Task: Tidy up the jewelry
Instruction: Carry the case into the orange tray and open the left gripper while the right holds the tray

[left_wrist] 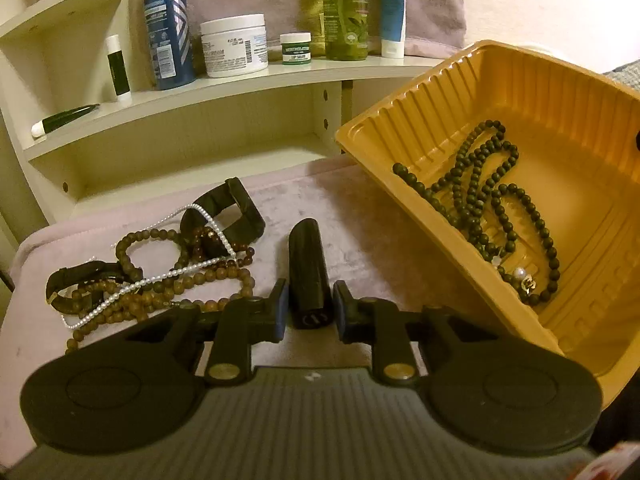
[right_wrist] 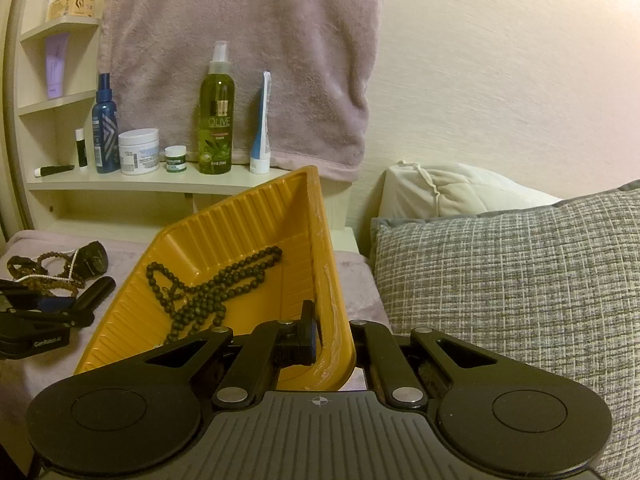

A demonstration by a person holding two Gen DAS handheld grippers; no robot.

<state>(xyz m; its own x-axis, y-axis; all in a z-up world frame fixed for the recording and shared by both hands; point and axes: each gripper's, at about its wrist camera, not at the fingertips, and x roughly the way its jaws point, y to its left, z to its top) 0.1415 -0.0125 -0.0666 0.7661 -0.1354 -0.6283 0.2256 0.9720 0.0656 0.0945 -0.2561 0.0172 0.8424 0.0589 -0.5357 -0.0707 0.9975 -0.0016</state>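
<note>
A yellow plastic tray [left_wrist: 404, 92] is tilted up, with a dark bead necklace [left_wrist: 480, 196] lying in it. My right gripper [right_wrist: 334, 340] is shut on the tray's rim [right_wrist: 332, 280] and holds it tilted. A black lipstick tube [left_wrist: 310, 276] lies on the pink cloth between the fingers of my left gripper [left_wrist: 310, 308], which is open around it. A pile of brown bead strands, a pearl string [left_wrist: 168, 276] and black watches [left_wrist: 228, 212] lies left of the tube. The left gripper also shows in the right wrist view [right_wrist: 60, 310].
A cream shelf [left_wrist: 240, 80] behind holds bottles and jars: a blue spray [left_wrist: 168, 28], white jar [left_wrist: 234, 46], olive bottle [right_wrist: 216, 112]. A pink towel [right_wrist: 240, 40] hangs behind. A grey pillow [right_wrist: 520, 280] and white pillow [right_wrist: 452, 188] lie right.
</note>
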